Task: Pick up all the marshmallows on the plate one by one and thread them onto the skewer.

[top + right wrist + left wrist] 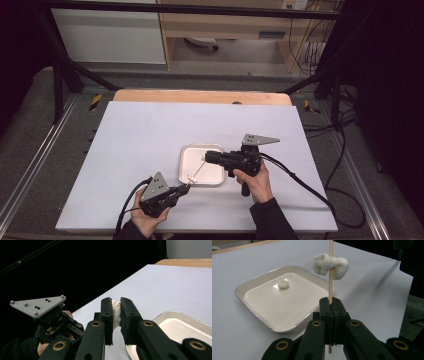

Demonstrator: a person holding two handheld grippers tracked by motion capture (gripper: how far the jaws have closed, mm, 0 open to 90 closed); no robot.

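Skewer and marshmallows over a white tray

The left gripper [331, 305], by the table's [150, 135] near edge, has its jaws clamped together on a wooden skewer [330, 270] that carries one marshmallow [331, 266] on its shaft. The right gripper [116, 311], over the tray's [186, 176] right edge, pinches a second white piece [116, 312] between its jaws. A third piece [283, 284] lies loose in the tray, toward its far side. The tray sits right of the table's middle, nearer the near edge.
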